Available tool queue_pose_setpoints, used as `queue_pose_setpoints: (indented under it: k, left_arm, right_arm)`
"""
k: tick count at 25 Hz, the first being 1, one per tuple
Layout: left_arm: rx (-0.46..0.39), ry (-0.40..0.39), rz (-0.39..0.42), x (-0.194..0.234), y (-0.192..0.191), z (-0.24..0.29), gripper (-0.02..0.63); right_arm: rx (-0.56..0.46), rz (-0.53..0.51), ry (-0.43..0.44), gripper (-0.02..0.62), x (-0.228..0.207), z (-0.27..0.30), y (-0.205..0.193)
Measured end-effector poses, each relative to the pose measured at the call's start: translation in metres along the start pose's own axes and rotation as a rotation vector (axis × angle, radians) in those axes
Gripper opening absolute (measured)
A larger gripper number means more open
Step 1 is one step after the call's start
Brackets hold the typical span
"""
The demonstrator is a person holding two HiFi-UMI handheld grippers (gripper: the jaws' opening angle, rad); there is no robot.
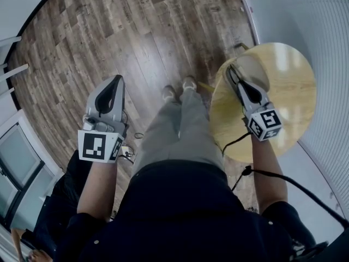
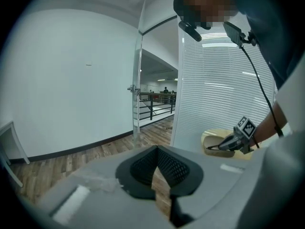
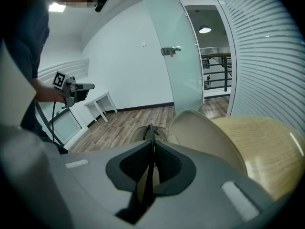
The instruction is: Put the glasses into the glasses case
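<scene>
With the right hand-held gripper (image 3: 152,141) clenched on the thin dark-framed glasses (image 3: 150,129) just above the open beige clamshell case (image 3: 205,135) on the round wooden table (image 1: 294,97), and the left hand-held gripper (image 2: 155,148) shut on nothing, I'd lower them level and slowly.

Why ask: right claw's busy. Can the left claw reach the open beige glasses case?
Probably not yet: the left claw hangs over the brown wood floor, the person's legs between it and the open beige glasses case.
</scene>
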State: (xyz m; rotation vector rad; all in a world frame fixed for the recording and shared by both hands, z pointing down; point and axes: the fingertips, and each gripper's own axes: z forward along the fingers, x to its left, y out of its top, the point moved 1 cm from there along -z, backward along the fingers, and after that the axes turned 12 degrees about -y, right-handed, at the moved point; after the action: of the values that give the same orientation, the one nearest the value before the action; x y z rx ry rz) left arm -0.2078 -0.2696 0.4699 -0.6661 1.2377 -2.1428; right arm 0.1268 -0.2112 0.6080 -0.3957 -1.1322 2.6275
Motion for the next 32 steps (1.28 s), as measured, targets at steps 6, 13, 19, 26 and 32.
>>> queue_pose_setpoints:
  k: [6,13,19,26,32]
  left_arm:
    - [-0.003,0.010,-0.006,0.001,0.000,-0.002,0.003]
    - [-0.032,0.010,0.011,-0.001,0.015,-0.003,0.003]
    - [-0.041,0.018,0.020,-0.005,0.025,-0.010,0.003]
    - [-0.058,0.029,0.037,-0.011,0.034,-0.021,0.003]
    - [-0.087,0.028,0.066,-0.017,0.051,-0.031,0.003]
  right_arm:
    - [0.026,-0.024,0.007,0.031,0.000,0.002,-0.003]
    - [0.052,-0.027,-0.018,0.034,0.001,0.001,-0.006]
    - [0.056,-0.025,0.000,0.045,0.003,0.000,-0.003]
    - [0.030,-0.020,0.006,0.083,0.003,-0.005,0.006]
    - [-0.009,-0.018,-0.006,0.086,0.005,-0.021,0.019]
